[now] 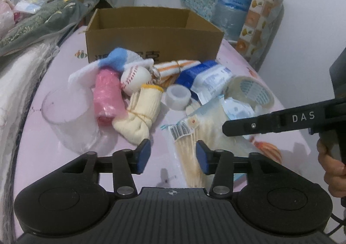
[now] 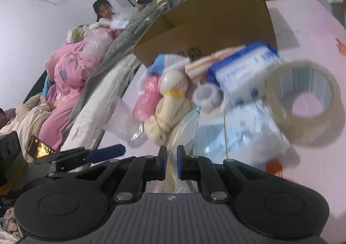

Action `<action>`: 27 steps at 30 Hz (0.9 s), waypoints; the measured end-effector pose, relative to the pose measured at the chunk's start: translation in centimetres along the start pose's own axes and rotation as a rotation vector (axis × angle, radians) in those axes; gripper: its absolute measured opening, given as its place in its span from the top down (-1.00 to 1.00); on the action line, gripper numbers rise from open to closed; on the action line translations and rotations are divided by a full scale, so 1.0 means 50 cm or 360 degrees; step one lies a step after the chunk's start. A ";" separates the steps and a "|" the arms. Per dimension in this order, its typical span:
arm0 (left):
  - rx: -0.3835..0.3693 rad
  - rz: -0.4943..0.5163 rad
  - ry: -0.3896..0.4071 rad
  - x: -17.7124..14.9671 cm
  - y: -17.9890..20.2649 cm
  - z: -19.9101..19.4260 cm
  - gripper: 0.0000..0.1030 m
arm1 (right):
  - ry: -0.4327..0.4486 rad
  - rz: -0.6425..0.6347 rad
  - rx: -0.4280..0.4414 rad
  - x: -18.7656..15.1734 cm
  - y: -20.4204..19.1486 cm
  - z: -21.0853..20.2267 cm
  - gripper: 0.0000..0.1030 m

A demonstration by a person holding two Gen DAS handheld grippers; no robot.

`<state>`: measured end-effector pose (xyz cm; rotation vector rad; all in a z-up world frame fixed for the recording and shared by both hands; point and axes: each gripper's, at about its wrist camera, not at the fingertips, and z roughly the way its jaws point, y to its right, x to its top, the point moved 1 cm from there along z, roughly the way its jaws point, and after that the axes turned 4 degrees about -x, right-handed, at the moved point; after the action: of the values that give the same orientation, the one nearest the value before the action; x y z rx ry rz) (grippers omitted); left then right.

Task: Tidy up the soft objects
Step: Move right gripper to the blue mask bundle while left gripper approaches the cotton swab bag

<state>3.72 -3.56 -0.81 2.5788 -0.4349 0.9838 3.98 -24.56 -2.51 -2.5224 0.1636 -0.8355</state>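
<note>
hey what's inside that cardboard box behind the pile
The cardboard box is open on top. Only bare inner walls show in the left wrist view. Its front wall hides the floor, so any contents cannot be seen.

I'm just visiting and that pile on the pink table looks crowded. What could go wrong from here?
1. The big tape roll stands on edge beside the pile, so a nudge might send it rolling.
2. The clear plastic cup lies on its side near the table's left edge and could slip off.
3. The right gripper, nearly closed around the plastic bag of cotton swabs, could drag neighbouring packets when it pulls the bag out.
</note>
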 end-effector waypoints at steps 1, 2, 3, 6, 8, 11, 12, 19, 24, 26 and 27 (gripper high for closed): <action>-0.0009 0.0001 -0.0017 -0.005 0.004 0.001 -0.10 | -0.0018 0.0017 0.0007 -0.010 0.006 -0.001 0.40; -0.0025 0.0003 -0.0039 -0.013 0.007 0.003 -0.16 | -0.0032 0.0029 0.0014 -0.017 0.010 -0.001 0.40; -0.0045 0.0007 -0.0070 -0.019 0.011 0.008 -0.23 | -0.0046 0.0041 0.0020 -0.022 0.013 0.001 0.40; -0.0125 0.0028 -0.0160 -0.034 0.023 0.024 -0.46 | -0.0070 0.0068 0.0036 -0.033 0.019 0.006 0.39; -0.0176 0.0048 -0.0207 -0.040 0.033 0.036 -0.58 | -0.0076 0.0077 0.0047 -0.033 0.021 0.008 0.39; -0.0154 0.0072 -0.0241 -0.042 0.043 0.057 -0.64 | -0.0094 0.0070 0.0065 -0.030 0.019 0.016 0.39; -0.0147 0.0074 -0.0251 -0.043 0.043 0.063 -0.65 | -0.0107 0.0072 0.0075 -0.030 0.018 0.020 0.39; -0.0168 0.0046 -0.0296 -0.047 0.026 0.081 -0.66 | -0.0175 0.0053 0.0078 -0.029 0.011 0.048 0.39; -0.0157 0.0030 -0.0306 -0.050 0.013 0.086 -0.72 | -0.0202 0.0013 0.0069 -0.032 -0.005 0.067 0.38; -0.0150 0.0026 -0.0303 -0.051 0.010 0.083 -0.70 | -0.0204 0.0010 0.0071 -0.033 -0.009 0.072 0.38; -0.0143 0.0031 -0.0299 -0.053 0.010 0.082 -0.65 | -0.0203 0.0009 0.0068 -0.034 -0.010 0.073 0.38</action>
<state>4.01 -5.30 -5.36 2.5993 -0.5411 0.7128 4.76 -22.21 -5.73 -2.5245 0.1099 -0.6662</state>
